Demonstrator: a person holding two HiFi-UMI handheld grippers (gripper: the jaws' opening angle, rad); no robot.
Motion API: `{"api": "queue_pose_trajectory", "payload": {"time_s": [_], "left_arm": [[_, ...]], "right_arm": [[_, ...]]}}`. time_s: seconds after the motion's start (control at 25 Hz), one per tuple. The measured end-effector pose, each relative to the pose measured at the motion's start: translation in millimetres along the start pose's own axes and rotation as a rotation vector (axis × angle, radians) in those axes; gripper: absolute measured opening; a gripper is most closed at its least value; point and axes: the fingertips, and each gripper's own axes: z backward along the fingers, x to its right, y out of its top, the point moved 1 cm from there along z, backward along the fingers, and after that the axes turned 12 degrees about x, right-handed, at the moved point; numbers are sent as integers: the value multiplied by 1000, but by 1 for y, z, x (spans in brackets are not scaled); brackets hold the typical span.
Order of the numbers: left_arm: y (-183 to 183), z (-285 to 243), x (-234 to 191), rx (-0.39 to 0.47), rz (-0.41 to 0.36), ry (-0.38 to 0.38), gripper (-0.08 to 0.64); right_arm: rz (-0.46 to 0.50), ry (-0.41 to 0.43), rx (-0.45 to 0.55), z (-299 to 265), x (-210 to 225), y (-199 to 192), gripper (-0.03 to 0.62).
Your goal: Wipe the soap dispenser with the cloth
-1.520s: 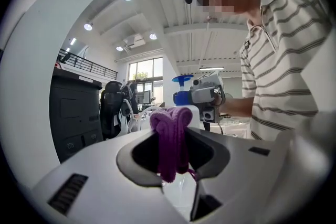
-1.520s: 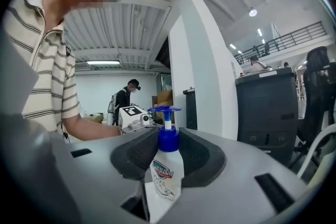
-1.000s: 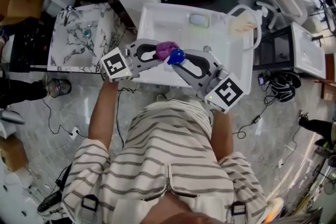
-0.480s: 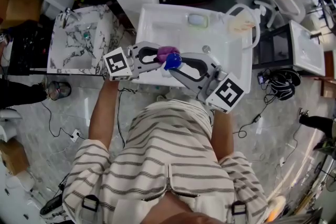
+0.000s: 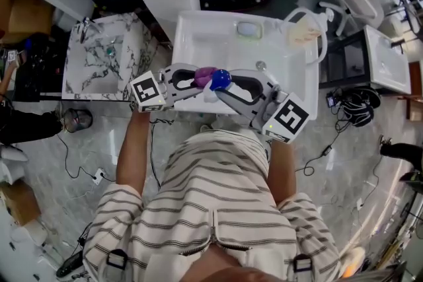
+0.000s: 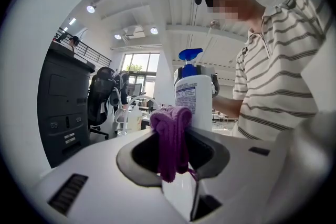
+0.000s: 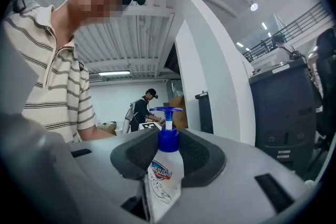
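Cloth [image 6: 169, 131], purple and bunched, sits clamped in the left gripper [image 5: 198, 81], right beside the soap dispenser [image 7: 164, 181] clasped by the right gripper [image 5: 214, 90] over the sink [image 5: 198, 36].

A short-sleeved cream shirt [image 5: 218, 208] with thin dark stripes fills the lower centre. The left tool [image 5: 200, 79] and right tool [image 5: 215, 88] are pale grey, each bearing a black-and-white marker cube [image 5: 147, 90].

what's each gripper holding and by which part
Left gripper: purple cloth, by a bunched fold. Right gripper: soap dispenser, by its white body.
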Motion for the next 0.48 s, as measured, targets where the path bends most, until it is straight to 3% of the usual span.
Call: {"api": "queue_pose_trajectory", "payload": {"time_s": [0.48], "left_arm": [[9, 19, 3, 60, 12, 67, 115]], "right_arm": [[-21, -76, -6, 2, 17, -9, 135]]}}
